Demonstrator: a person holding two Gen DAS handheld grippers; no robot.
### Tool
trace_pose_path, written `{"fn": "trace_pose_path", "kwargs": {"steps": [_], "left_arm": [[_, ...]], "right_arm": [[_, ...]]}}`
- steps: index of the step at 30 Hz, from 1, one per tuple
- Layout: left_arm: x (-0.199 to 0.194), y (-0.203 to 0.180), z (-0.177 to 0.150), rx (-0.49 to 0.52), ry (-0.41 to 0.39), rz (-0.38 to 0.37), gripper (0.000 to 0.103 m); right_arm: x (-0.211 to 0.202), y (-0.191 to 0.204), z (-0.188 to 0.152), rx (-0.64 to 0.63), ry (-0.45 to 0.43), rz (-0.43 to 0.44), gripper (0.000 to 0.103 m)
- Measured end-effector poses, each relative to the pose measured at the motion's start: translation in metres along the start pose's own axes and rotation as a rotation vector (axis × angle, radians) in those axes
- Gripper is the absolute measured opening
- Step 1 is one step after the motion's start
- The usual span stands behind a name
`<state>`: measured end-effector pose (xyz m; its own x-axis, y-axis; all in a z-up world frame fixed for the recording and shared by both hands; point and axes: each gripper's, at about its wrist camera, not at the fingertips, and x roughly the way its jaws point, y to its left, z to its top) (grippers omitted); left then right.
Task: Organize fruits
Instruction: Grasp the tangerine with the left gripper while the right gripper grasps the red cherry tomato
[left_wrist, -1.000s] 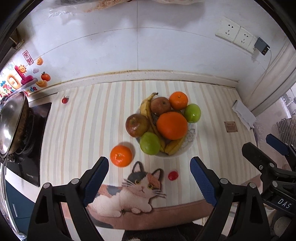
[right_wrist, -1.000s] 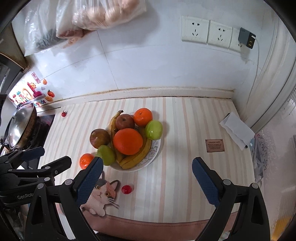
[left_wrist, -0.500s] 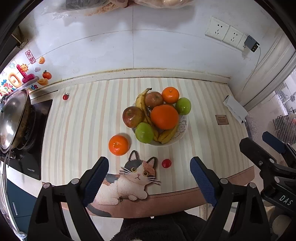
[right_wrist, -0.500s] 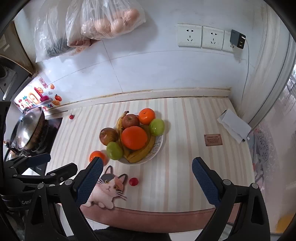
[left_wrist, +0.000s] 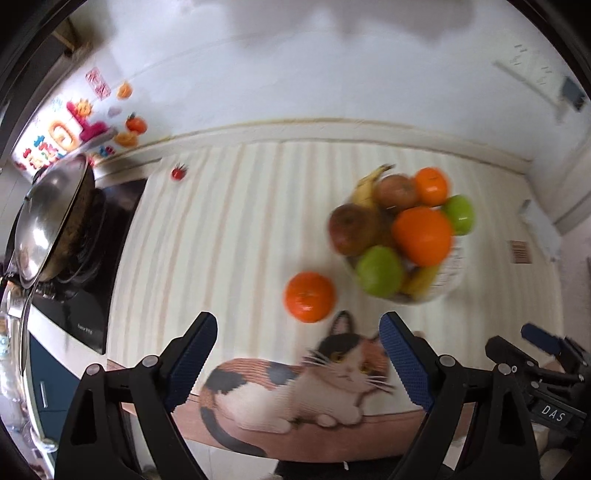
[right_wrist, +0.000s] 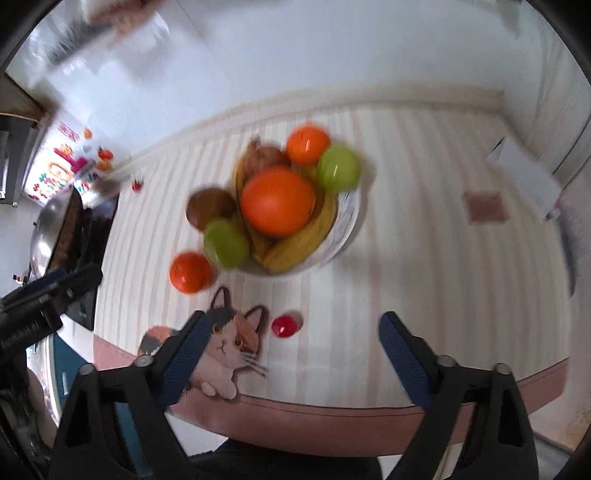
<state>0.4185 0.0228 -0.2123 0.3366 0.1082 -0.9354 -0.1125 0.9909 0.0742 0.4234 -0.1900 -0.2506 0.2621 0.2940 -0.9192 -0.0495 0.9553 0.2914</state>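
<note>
A white fruit bowl (right_wrist: 349, 221) (left_wrist: 448, 280) on the striped counter is heaped with a big orange (right_wrist: 277, 201), bananas (right_wrist: 306, 236), green apples (right_wrist: 338, 168) and red apples. A loose mandarin (left_wrist: 309, 297) (right_wrist: 190, 272) lies on the counter left of the bowl. A small red tomato (right_wrist: 284, 325) lies in front of the bowl. My left gripper (left_wrist: 297, 354) hangs open just short of the mandarin. My right gripper (right_wrist: 290, 354) is above the tomato, its jaws closing with nothing between them. Both views are blurred.
A cat picture (left_wrist: 314, 387) (right_wrist: 225, 343) marks the counter's front edge. A wok (left_wrist: 51, 218) sits on the black hob (left_wrist: 85, 306) at the left. Another small tomato (left_wrist: 179, 172) lies near the back wall. A brown card (right_wrist: 484, 206) and a white paper (right_wrist: 524, 170) lie at the right.
Both grippers have dropped toward the counter, so the fruit looks bigger. The left view has swung left, with the mandarin now ahead of its fingers. The right gripper's fingers stand narrower.
</note>
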Motion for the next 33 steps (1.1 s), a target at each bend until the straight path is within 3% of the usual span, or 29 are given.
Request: {"fn": "trace_pose_path", "kwargs": {"steps": [4, 9, 22, 24, 25, 29, 33], "left_arm": [[0.038, 0.014, 0.0, -0.01, 0.068, 0.018, 0.09], [0.075, 0.018, 0.004, -0.007, 0.128, -0.007, 0.09], [0.158, -0.024, 0.017, 0.189, 0.272, -0.052, 0.09], [0.164, -0.029, 0.017, 0.207, 0.27, -0.065, 0.083], [0.166, -0.03, 0.017, 0.21, 0.272, -0.065, 0.064], [0.167, -0.029, 0.017, 0.189, 0.268, -0.073, 0.063], [0.161, -0.021, 0.009, 0.157, 0.261, -0.08, 0.063]], "right_arm": [[0.049, 0.0, -0.004, 0.025, 0.079, 0.031, 0.066], [0.094, 0.007, -0.01, 0.023, 0.14, 0.036, 0.061], [0.152, 0.02, -0.018, 0.029, 0.203, 0.022, 0.061], [0.155, 0.024, -0.016, 0.018, 0.201, 0.014, 0.059], [0.156, 0.027, -0.015, 0.009, 0.198, 0.007, 0.056], [0.161, 0.039, -0.017, -0.034, 0.191, -0.023, 0.038], [0.161, 0.041, -0.02, -0.04, 0.187, -0.02, 0.031]]}}
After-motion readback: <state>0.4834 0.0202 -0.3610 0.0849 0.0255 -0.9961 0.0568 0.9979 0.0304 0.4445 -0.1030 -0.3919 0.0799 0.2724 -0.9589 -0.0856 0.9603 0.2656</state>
